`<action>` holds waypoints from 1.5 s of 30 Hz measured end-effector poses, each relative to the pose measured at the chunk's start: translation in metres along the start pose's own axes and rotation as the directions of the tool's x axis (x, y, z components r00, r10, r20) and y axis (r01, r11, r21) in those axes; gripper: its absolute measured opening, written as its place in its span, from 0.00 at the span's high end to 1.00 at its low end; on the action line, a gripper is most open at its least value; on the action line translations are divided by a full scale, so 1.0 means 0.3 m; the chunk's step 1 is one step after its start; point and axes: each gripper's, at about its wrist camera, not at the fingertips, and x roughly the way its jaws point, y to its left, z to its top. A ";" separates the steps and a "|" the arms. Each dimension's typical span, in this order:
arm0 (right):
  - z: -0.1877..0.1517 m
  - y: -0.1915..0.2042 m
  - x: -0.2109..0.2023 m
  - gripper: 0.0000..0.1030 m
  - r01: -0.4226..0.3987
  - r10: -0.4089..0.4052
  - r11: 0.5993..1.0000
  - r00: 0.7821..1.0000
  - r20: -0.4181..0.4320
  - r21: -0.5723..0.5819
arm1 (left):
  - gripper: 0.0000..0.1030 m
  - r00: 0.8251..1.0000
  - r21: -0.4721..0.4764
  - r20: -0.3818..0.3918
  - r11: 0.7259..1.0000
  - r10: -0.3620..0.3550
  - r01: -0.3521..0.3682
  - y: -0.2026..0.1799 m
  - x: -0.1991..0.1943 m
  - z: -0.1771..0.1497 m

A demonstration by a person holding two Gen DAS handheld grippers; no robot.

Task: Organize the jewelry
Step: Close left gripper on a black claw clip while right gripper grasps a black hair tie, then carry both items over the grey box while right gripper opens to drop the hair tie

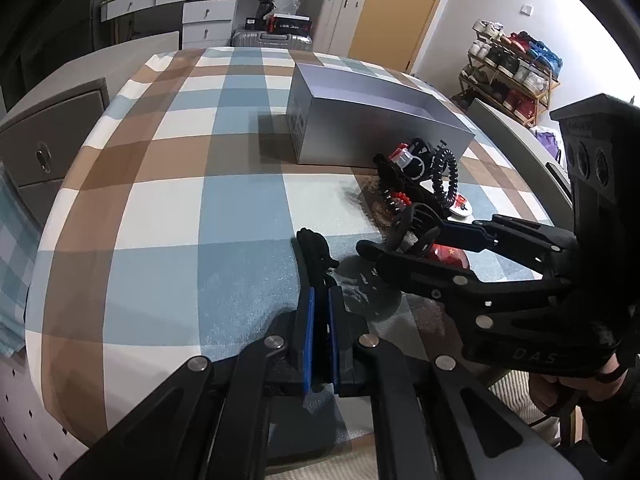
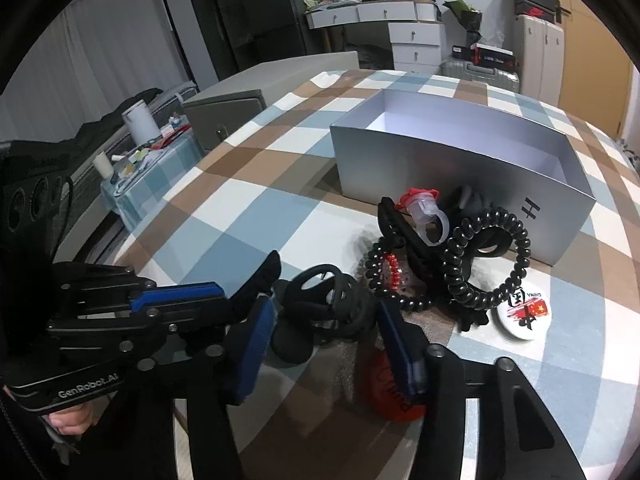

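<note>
- Left wrist view: left gripper (image 1: 318, 252) has its jaws together on nothing, tips low over the checked tablecloth (image 1: 168, 200), in front of the silver box (image 1: 372, 120).
- Jewelry pile (image 1: 424, 184) lies just in front of the silver box; the right gripper (image 1: 396, 240) reaches into its near edge.
- Right wrist view: right gripper (image 2: 324, 320) has its jaws apart around a black hair claw (image 2: 324, 296); pad contact unclear.
- Black coil band (image 2: 488, 256), clear ring (image 2: 430, 220) and round badge (image 2: 522, 308) sit just before the open, empty silver box (image 2: 460, 160).
- Left gripper (image 2: 268, 268) is left of the pile.
</note>
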 end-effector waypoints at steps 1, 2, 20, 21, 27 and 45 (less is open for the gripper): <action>-0.001 -0.001 -0.001 0.50 0.001 -0.001 1.000 1.000 0.000 -0.001 | 0.95 1.000 0.002 -0.001 1.000 0.002 -0.002 -0.001 0.001 0.000; -0.002 -0.001 -0.002 0.50 0.000 0.000 1.000 1.000 0.002 -0.004 | 0.92 1.000 0.004 -0.010 1.000 -0.001 0.001 -0.002 0.004 0.001; 0.023 -0.093 -0.182 0.50 -0.039 0.021 0.996 0.974 0.224 0.078 | 0.88 0.993 0.071 -0.067 0.993 0.100 -0.096 -0.050 0.042 0.018; 0.030 -0.104 -0.189 0.50 -0.042 0.021 0.995 0.973 0.231 0.086 | 0.88 0.993 0.077 -0.061 0.992 0.105 -0.100 -0.053 0.040 0.022; 0.076 -0.174 -0.231 0.50 -0.041 0.011 0.994 0.963 0.270 0.105 | 0.88 0.995 0.083 0.027 0.991 0.099 -0.101 -0.066 -0.029 0.096; 0.293 -0.332 -0.224 0.50 0.023 -0.055 0.994 0.950 0.308 0.108 | 0.88 0.987 0.090 0.162 0.996 -0.001 -0.014 -0.110 0.055 0.473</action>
